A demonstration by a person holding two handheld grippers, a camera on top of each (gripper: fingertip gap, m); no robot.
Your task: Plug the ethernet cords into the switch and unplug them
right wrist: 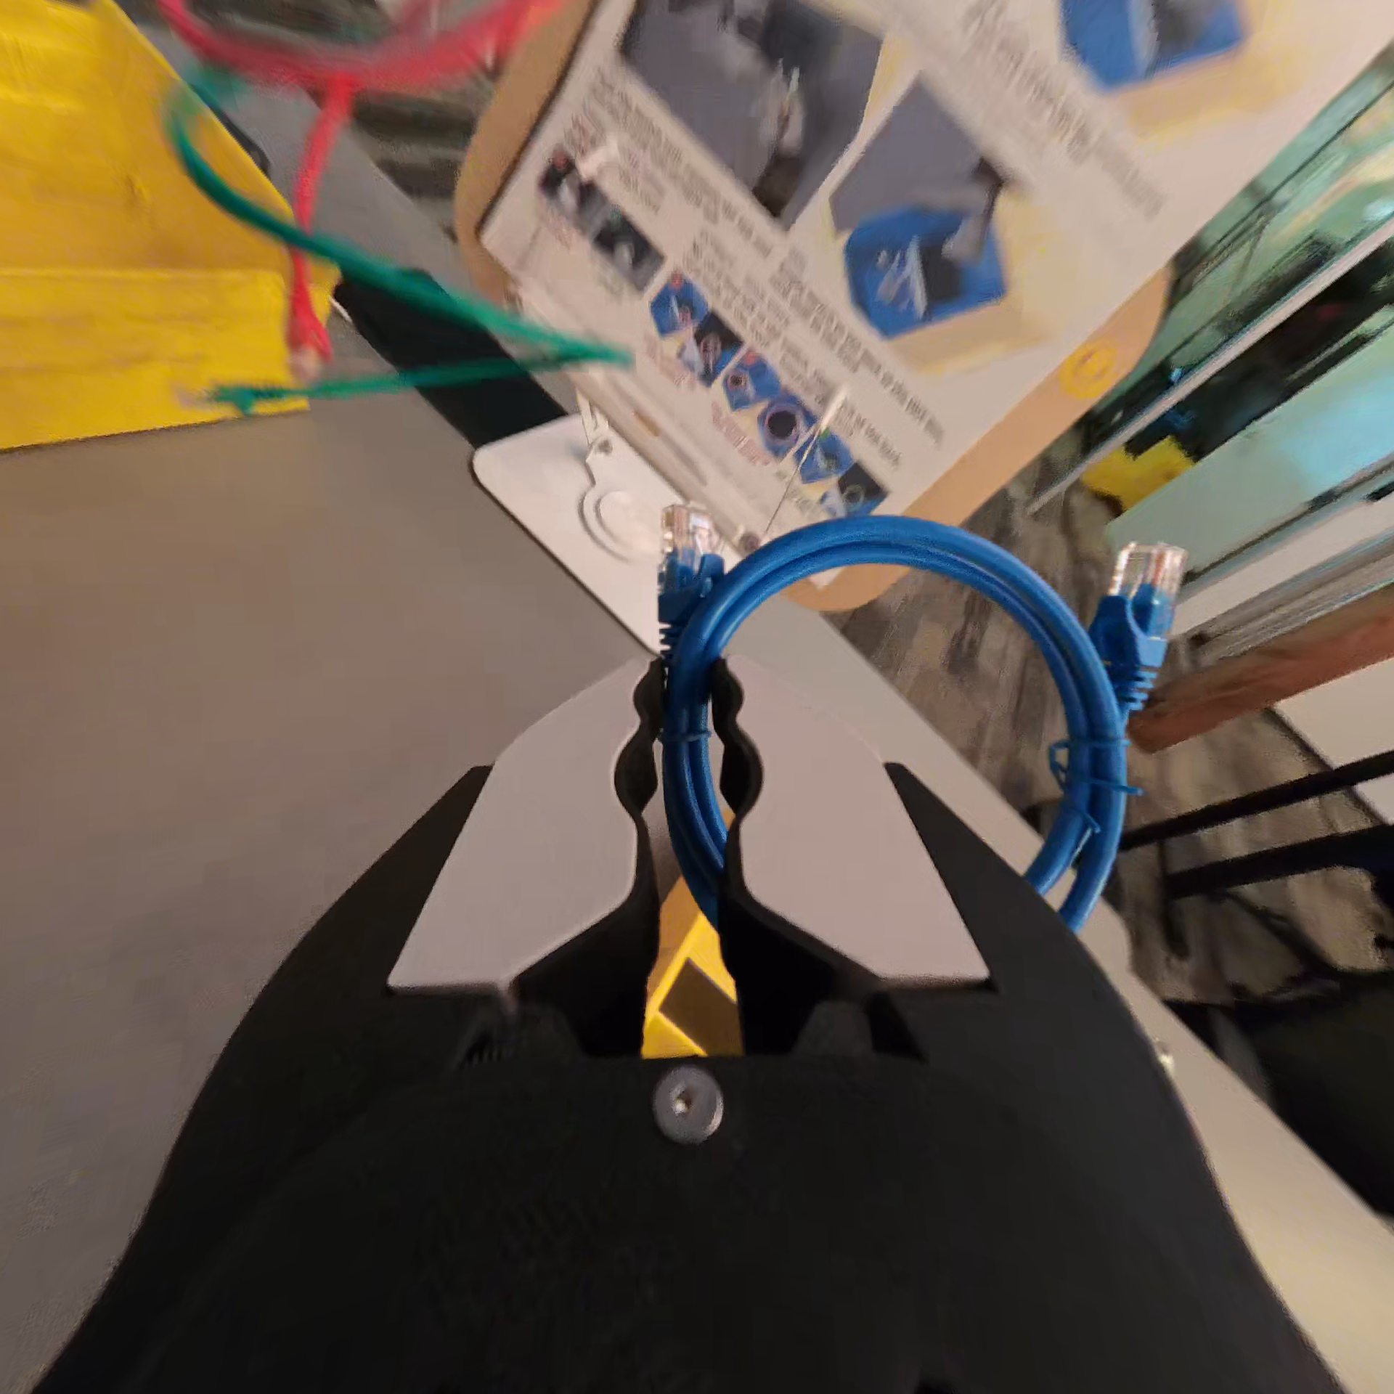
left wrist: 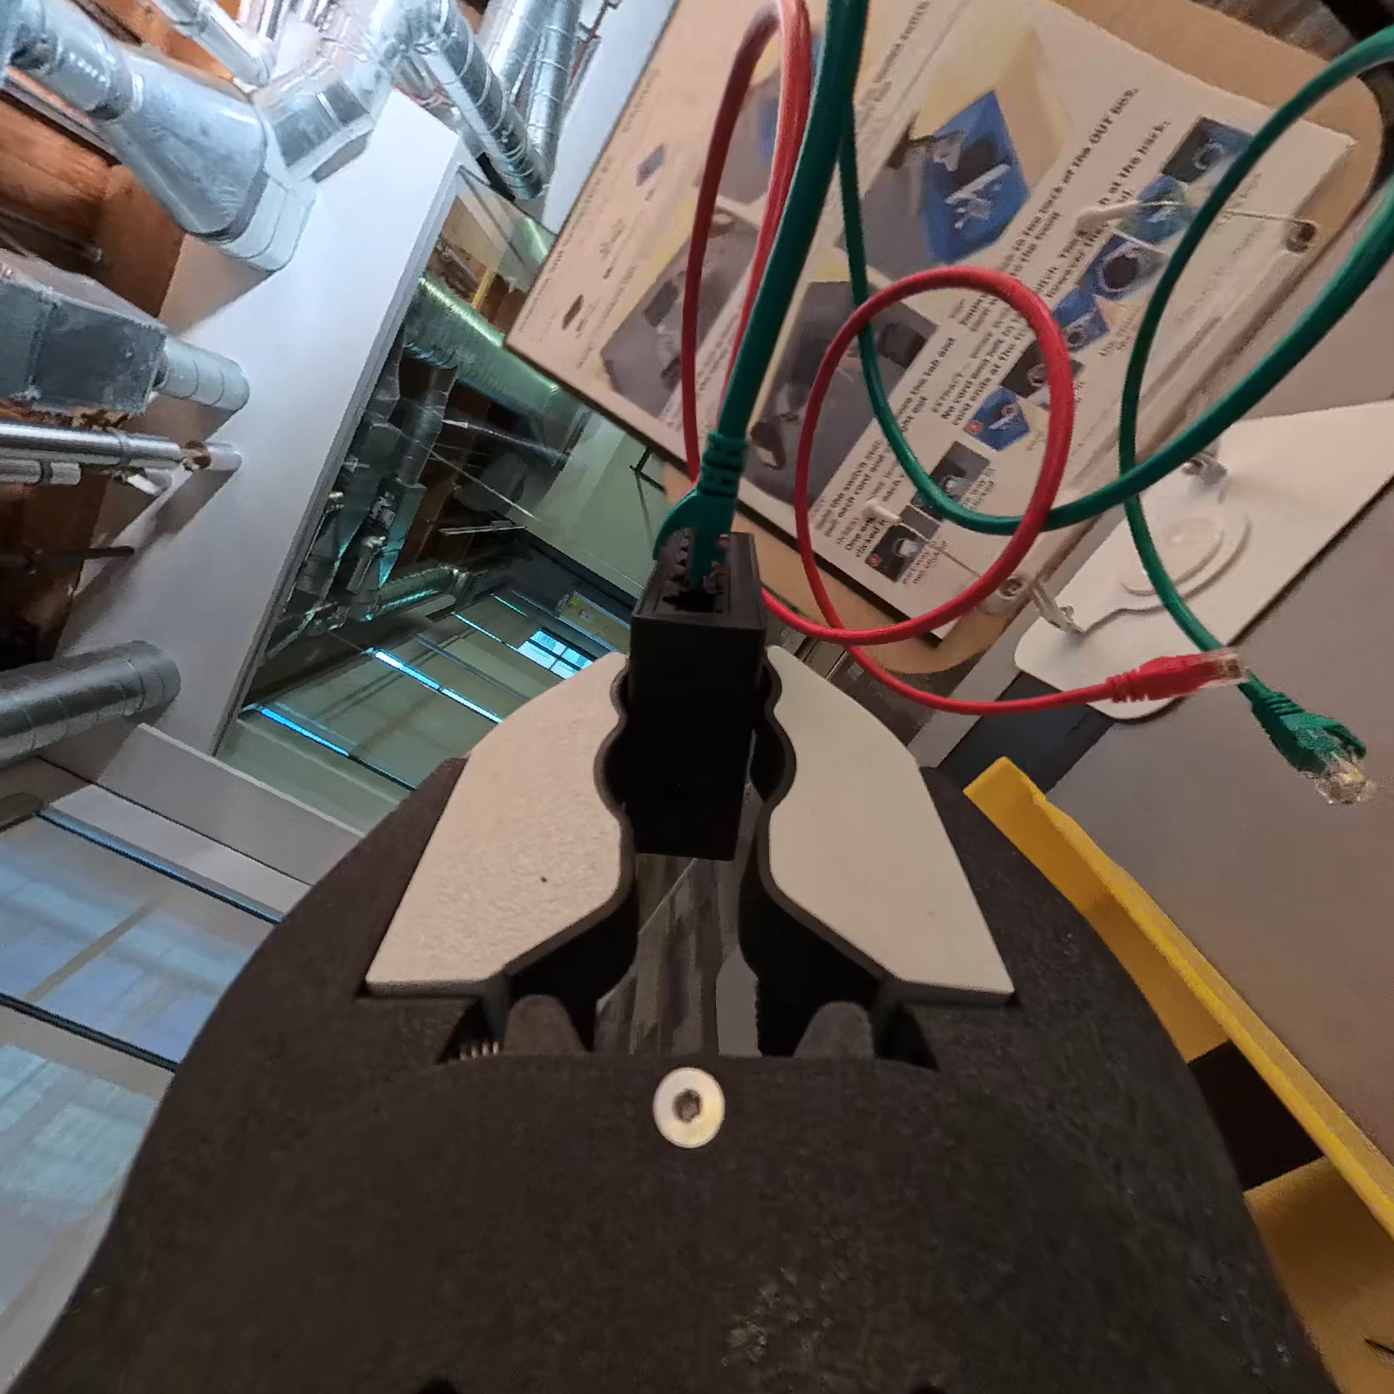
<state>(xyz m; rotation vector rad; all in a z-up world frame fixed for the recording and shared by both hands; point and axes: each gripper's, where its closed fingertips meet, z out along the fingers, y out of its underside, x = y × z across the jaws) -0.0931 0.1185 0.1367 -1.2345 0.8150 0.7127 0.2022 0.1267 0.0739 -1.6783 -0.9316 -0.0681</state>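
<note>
My left gripper [left wrist: 694, 679] is shut on the black switch [left wrist: 698, 694] and holds it up in the air, ports facing away. A green ethernet cord [left wrist: 720, 468] is plugged into one port; its other plug [left wrist: 1320, 743] dangles free at the right. A red cord [left wrist: 935, 452] runs behind the switch, where its near end is hidden, and loops to a free plug [left wrist: 1177, 673]. My right gripper [right wrist: 690, 671] is shut on a coiled, tied blue ethernet cord [right wrist: 905, 558], with both its clear plugs free. The red and green cords [right wrist: 317, 249] show blurred at the upper left of the right wrist view.
A yellow bin [left wrist: 1131, 965] sits at the right, also in the right wrist view [right wrist: 113, 287]. A grey table [right wrist: 226, 641] lies below. An instruction board [left wrist: 943, 264] on a white stand [left wrist: 1207, 528] stands behind, also in the right wrist view [right wrist: 830, 264]. Ducts [left wrist: 188, 151] run overhead. About 30 centimeters separates my left fingertips from my right.
</note>
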